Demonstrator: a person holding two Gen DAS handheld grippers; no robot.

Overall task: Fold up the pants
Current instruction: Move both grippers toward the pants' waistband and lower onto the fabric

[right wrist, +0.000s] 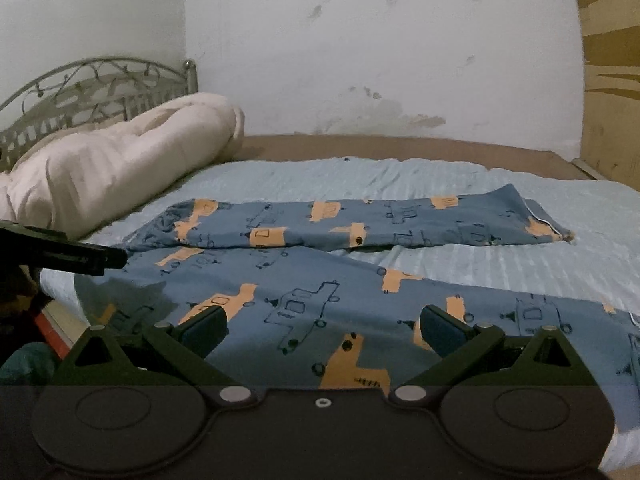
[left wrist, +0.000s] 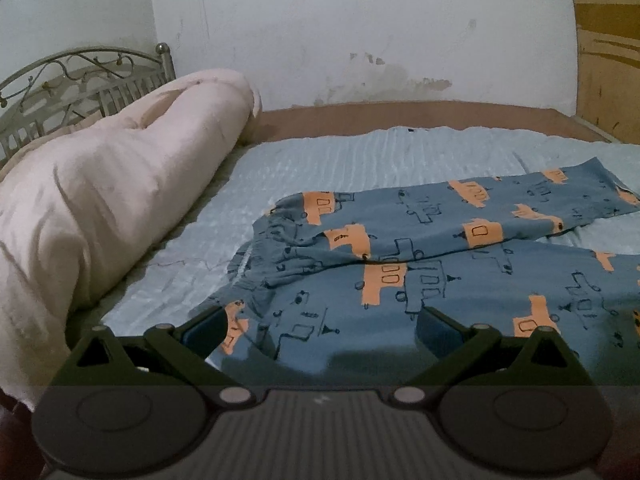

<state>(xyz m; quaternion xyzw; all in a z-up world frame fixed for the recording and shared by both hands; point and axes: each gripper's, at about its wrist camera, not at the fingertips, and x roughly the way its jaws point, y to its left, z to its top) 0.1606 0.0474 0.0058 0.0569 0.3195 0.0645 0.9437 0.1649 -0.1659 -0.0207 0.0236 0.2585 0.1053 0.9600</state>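
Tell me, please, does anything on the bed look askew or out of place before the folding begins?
Yes. The pants lie unevenly on the light blue sheet: the two legs splay apart instead of lying together, and the waistband is bunched and wrinkled. Both the left claw and the right claw are open, holding nothing.

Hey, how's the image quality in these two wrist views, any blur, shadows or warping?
Left wrist view: dim, soft, fisheye-bent headboard, the left gripper shadowing the pants. Right wrist view: equally dim, black corners, curved wall, the right gripper sharp, the left gripper's edge smeared.
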